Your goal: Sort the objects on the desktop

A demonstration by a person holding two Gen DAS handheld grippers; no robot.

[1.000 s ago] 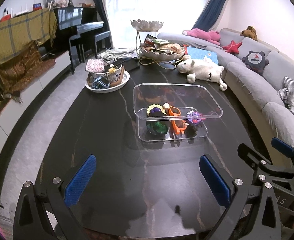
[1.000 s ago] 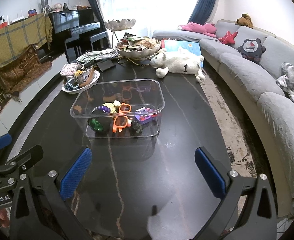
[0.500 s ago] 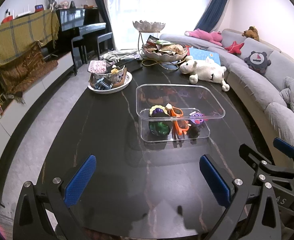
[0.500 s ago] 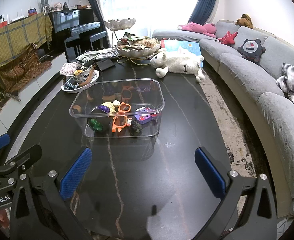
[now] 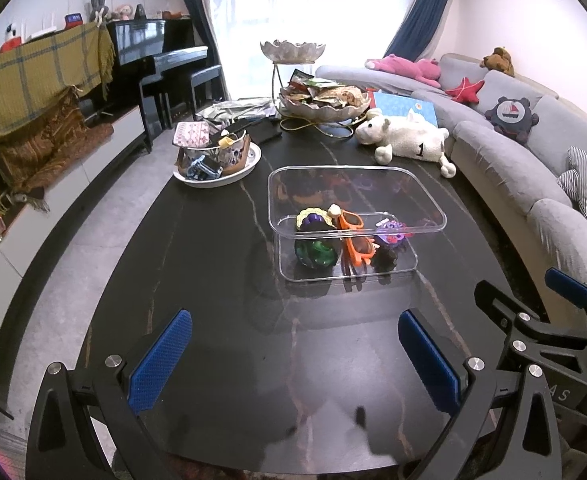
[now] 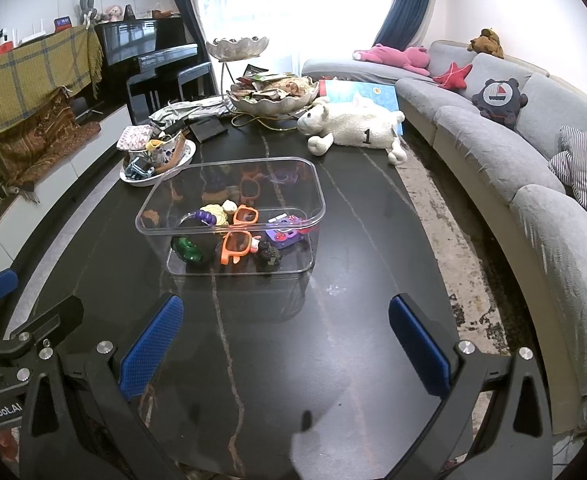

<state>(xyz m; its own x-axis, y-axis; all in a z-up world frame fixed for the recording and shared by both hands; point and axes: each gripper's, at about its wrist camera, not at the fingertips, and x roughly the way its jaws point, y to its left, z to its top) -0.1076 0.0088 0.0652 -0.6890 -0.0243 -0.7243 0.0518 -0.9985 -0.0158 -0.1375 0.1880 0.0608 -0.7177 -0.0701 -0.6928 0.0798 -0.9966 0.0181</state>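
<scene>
**Blue pads spread wide, toys resting in the clear bin**

Blue-padded left gripper (image 5: 293, 354) hangs over the near end of the black marble-veined table (image 5: 213, 264), jaws spread wide, nothing between them. Same story for the right gripper (image 6: 283, 342): released, empty, just beside its partner. Ahead of both sits the clear rectangular plastic bin (image 6: 229, 220), holding orange sunglasses (image 6: 237, 246), a green round toy (image 6: 187, 250) and a purple toy (image 6: 285, 234). Beyond it, a white plate of clutter (image 5: 221, 160) and a white plush sheep (image 6: 353, 128).
</scene>
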